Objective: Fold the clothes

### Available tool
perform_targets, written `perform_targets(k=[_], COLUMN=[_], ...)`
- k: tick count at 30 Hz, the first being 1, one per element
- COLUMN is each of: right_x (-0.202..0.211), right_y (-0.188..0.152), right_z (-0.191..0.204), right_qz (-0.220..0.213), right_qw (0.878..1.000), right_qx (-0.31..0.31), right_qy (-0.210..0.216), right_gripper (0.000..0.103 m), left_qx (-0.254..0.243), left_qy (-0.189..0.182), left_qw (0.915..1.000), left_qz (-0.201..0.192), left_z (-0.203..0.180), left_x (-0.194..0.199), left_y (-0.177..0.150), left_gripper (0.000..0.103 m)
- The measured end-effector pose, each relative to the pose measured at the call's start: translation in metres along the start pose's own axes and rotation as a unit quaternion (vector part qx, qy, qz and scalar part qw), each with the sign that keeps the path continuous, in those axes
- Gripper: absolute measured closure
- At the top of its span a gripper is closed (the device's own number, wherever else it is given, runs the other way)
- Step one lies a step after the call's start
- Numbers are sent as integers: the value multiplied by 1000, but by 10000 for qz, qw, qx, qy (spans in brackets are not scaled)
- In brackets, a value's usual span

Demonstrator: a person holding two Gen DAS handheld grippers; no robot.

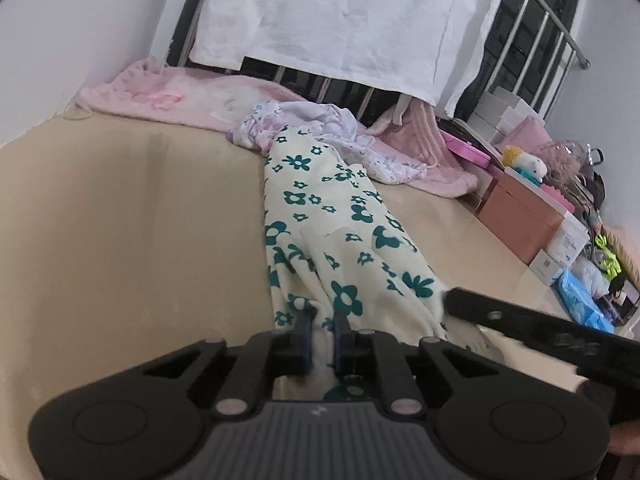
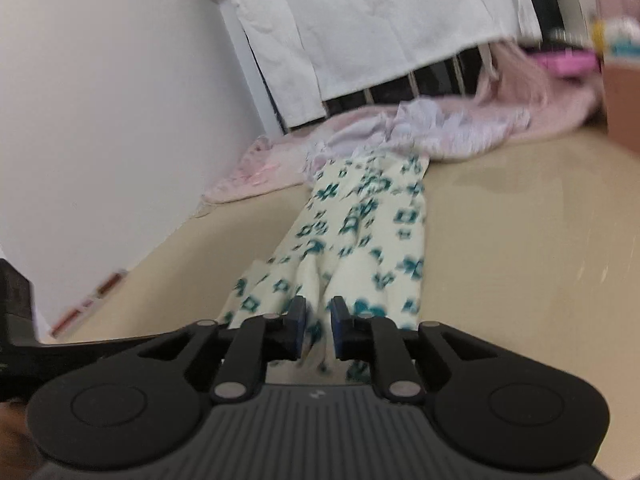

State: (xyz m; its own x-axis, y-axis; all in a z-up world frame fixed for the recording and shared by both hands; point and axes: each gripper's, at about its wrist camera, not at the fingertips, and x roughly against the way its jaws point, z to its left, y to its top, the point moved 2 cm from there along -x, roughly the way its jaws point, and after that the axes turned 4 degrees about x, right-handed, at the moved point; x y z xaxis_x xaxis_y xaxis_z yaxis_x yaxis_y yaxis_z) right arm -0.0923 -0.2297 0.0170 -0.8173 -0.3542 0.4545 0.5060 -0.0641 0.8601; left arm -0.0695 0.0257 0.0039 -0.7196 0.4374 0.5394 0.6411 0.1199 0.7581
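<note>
1. My left gripper [image 1: 322,320] sits at 6 o'clock in the left wrist view, jaws drawn close together with a fold of the floral garment [image 1: 332,220] pinched between them.
2. My right gripper [image 2: 319,312] has its jaws just as narrow, and the cream cloth [image 2: 360,232] bunches up between the blue pads [image 2: 339,320]; the right wrist view is blurred, so the exact contact is hard to read.
3. The garment, cream with teal flowers, lies on the beige bed surface [image 1: 120,208], stretching from my jaws toward 12 o'clock.
4. Its far end touches a crumpled lilac-print cloth [image 1: 320,128] lying on a pink blanket [image 1: 180,96].
5. A white sheet [image 1: 352,20] hangs over the railed headboard [image 1: 532,36] at 12 o'clock.
6. Boxes [image 1: 524,216] and clutter line the bed at 3 o'clock.
7. My right gripper's black body [image 1: 540,328] shows at 4 o'clock, just beside the garment's near edge.
</note>
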Motion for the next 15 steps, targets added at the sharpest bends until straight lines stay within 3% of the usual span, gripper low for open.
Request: perform_targets(k=[1,4,7,11,15], right_x=[-7,-13,0,2,-26], right_y=[-1,-10,-2,13,18], right_z=[0,-1,0,-5,-11], right_qz=[101,120,-22,-192,150], right_qw=[9998,9995,9997,9994,9994], right_qx=[73,96,2,-54,-240], right_qy=[-127,-287,-242,-271,-193], right_gripper=[90,87,82,80,80], left_qx=[-60,-225,-255,-151,-228], left_qy=[60,225,30,-429,38], left_qw=[10000,9995,9989,9985,9996], left_qz=[4,-35,-404,-304,184], left_z=[-1,-3,0,-5,-15], left_x=[0,4,19,19,-18], left_y=[1,5,14,32,38], left_gripper=[92,66,65,66,68])
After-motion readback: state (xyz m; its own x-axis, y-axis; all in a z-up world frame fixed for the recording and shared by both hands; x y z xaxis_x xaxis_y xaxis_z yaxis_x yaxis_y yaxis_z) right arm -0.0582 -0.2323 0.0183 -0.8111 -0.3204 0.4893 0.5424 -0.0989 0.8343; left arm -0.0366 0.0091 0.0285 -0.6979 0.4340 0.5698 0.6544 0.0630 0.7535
